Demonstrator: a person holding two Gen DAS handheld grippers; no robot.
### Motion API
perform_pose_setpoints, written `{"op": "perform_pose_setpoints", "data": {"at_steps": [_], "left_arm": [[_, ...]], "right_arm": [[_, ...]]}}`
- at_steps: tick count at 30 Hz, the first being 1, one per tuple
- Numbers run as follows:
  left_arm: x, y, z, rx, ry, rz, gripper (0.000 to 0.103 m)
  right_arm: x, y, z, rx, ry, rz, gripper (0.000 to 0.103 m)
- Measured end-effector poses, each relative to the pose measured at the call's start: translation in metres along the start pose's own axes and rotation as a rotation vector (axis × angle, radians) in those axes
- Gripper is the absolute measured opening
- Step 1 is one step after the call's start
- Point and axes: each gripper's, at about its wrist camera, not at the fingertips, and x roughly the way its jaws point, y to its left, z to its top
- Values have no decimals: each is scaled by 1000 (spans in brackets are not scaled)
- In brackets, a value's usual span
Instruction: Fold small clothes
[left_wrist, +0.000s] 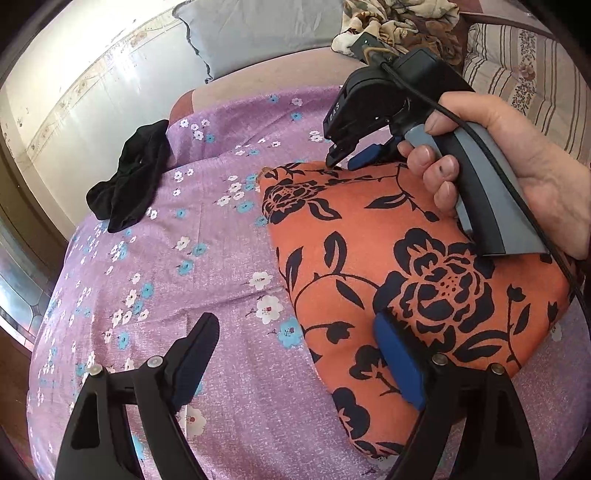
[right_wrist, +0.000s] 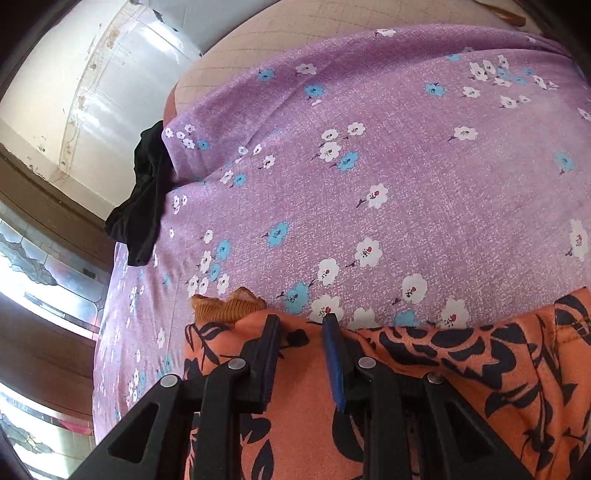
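An orange garment with black flowers (left_wrist: 406, 258) lies folded on the purple flowered bedsheet (left_wrist: 184, 258). My left gripper (left_wrist: 295, 321) is wide open at its near edge, with the blue-padded finger (left_wrist: 399, 362) over the cloth and the other over the sheet. A hand holds my right gripper (left_wrist: 341, 162) at the garment's far edge. In the right wrist view that gripper (right_wrist: 301, 317) has a narrow gap between its fingers, tips down on the orange garment (right_wrist: 480, 369), and I see no cloth pinched. A ribbed tan trim (right_wrist: 229, 304) pokes out at the corner.
A crumpled black garment (left_wrist: 129, 184) lies at the sheet's left edge, also in the right wrist view (right_wrist: 144, 206). A grey pillow (left_wrist: 258, 33), a bunched flowered cloth (left_wrist: 399, 26) and a striped cushion (left_wrist: 524, 70) sit at the back. A wall runs along the left.
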Motion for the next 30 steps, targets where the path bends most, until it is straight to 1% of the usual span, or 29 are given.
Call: {"op": "perform_pose_setpoints", "data": {"at_steps": [3,6,8,12,15,18,21,22,25,30], "left_arm": [[-1,1,0,-4,8,3,86],[-1,2,1,-18,21,3,86],[0,3,2,-30,33,1,86],[2,6,3,-67,58,-14,87],[4,8,2,-98,74,-19,87],[3,7,1,-99,72,-12,87],[2,8,0,-110,87,-13,87],[1,9,0,-121,96,-17,87],[0,13,-2,-151,120,-34,87],[-6,16,-9,-147,127,-61,87]], "right_arm": [[-24,0,2,15,-47,0,27],[-61,-1,0,23,-102,15,28],[-85,-5,-6,30,-114,27,28],[-118,-25,-26,81,-93,-12,28],[-135,-42,-48,134,-81,13,28],[-142,-52,-79,164,-15,32,28],[-145,-55,-105,140,32,-13,29],[-147,-57,-112,129,35,-28,27],[-156,-60,-127,75,12,-69,27],[-167,-64,-146,15,2,-93,27]]}}
